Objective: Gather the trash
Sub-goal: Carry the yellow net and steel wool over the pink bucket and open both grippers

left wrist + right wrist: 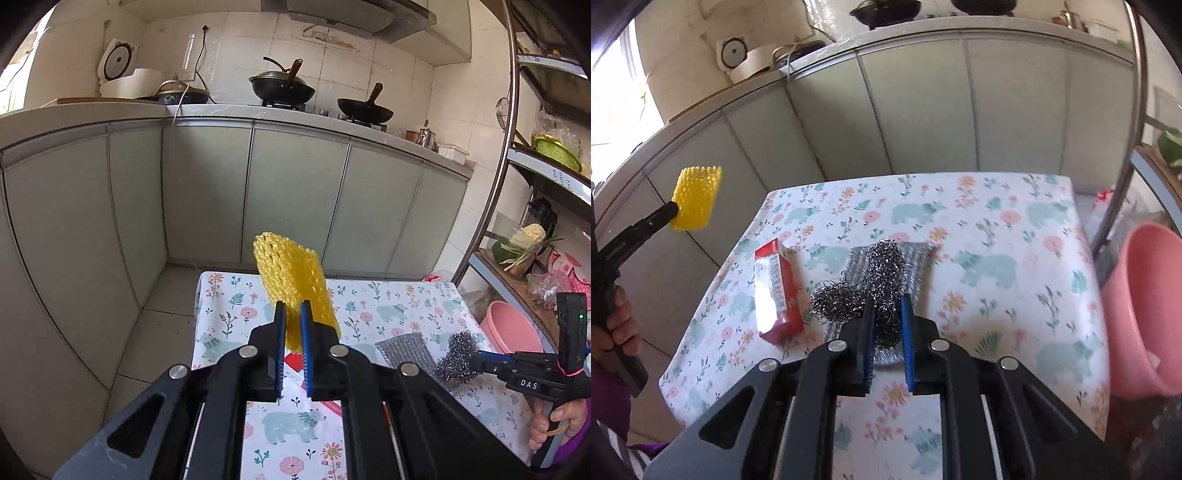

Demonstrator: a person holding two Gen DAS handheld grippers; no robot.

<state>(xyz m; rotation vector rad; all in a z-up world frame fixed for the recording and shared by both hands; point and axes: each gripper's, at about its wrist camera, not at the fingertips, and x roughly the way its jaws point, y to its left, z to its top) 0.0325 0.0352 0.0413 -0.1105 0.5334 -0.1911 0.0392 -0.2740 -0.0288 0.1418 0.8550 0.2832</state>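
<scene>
My left gripper (292,314) is shut on a yellow foam net (295,280) and holds it up above the table's near left part; it also shows in the right wrist view (696,201). My right gripper (888,308) is shut on a steel wool scrubber (871,291), lifted just above a silver mesh pad (916,258); the scrubber also shows in the left wrist view (458,356). A red and white box (777,291) lies on the floral tablecloth (997,221) left of the scrubber.
A pink basin (1145,314) stands right of the table under a metal shelf rack (517,184). Grey kitchen cabinets (295,192) with woks on the counter stand behind the table. Tiled floor lies to the left.
</scene>
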